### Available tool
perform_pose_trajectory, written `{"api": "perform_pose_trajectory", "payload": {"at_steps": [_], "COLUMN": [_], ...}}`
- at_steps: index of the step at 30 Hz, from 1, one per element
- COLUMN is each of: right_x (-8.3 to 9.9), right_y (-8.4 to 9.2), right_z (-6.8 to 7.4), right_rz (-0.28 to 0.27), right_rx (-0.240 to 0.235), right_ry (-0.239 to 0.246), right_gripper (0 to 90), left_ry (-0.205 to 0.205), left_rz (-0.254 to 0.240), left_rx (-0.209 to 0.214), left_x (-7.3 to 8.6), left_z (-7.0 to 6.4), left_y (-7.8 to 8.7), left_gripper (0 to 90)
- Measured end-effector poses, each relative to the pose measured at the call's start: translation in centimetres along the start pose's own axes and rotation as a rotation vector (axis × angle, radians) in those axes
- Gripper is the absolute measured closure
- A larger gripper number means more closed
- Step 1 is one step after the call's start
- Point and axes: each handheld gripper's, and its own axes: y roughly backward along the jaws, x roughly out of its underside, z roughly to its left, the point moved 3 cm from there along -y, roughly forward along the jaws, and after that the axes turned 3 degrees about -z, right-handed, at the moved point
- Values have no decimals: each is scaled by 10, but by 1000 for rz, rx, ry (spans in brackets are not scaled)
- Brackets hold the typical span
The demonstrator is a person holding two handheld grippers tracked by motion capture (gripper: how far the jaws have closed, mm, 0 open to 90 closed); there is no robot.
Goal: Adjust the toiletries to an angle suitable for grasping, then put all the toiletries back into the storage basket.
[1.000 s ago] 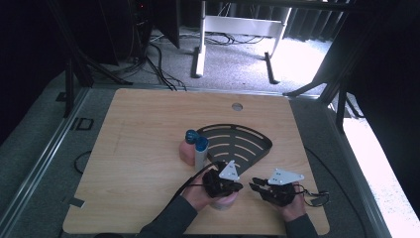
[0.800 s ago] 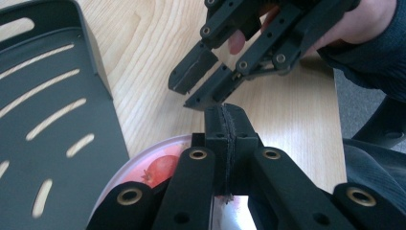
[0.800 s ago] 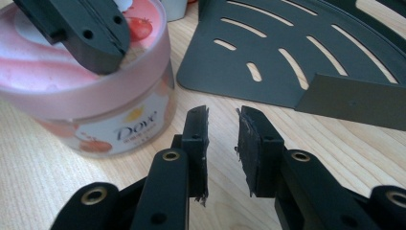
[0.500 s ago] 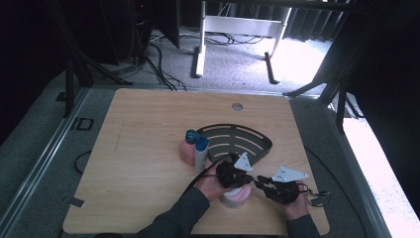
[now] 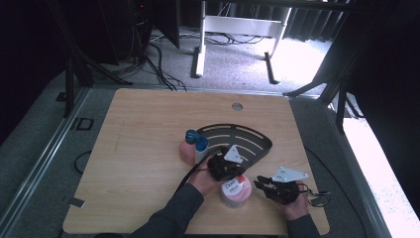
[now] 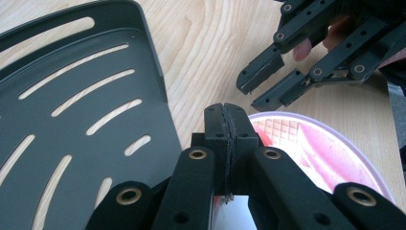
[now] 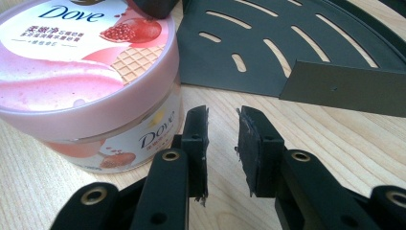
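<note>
Left gripper (image 6: 224,112), jaws pressed together and empty, hovered above the round pink plastic jar (image 5: 236,191); right gripper (image 7: 222,120), partly open and empty, beside it, should widen before grasping.

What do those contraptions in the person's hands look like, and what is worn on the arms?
Each hand carries a black tool with two flat-padded jaws on linked bars joined by brass-coloured rivets. The left tool and the right tool are each topped by a pale grey three-cornered plate, and a thin black cable trails from each. The sleeves are dark grey.
</note>
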Motion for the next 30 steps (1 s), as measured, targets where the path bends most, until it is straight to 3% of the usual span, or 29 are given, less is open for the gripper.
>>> {"api": "perform_pose_trajectory", "payload": {"at_steps": [4,7,10,12,13,21,30], "right_x": [0,1,1,1,1,6,9], "right_y": [1,2,3,3,4,12,21], "right_z": [0,0,0,1,1,5,8], "right_rz": [-2,-3,-5,-5,-5,-7,-11], "right_rx": [0,-3,-4,-4,-1,4,-10], "right_ry": [-1,-5,-4,-6,-8,-18,0], "right_gripper": [723,714,705,705,690,668,629], "left_ry": [11,13,21,21,38,57,58], "left_rz": [-7,-28,-68,-68,-89,-109,-98], "left_rx": [-6,-14,-4,-4,-3,-17,-40], "left_x": [5,9,13,13,16,32,51], "left_z": [1,-2,-3,-3,-2,-2,-6], "left_y": [6,13,24,24,35,56,59], "left_gripper": [870,763,697,674,633,550,448]}}
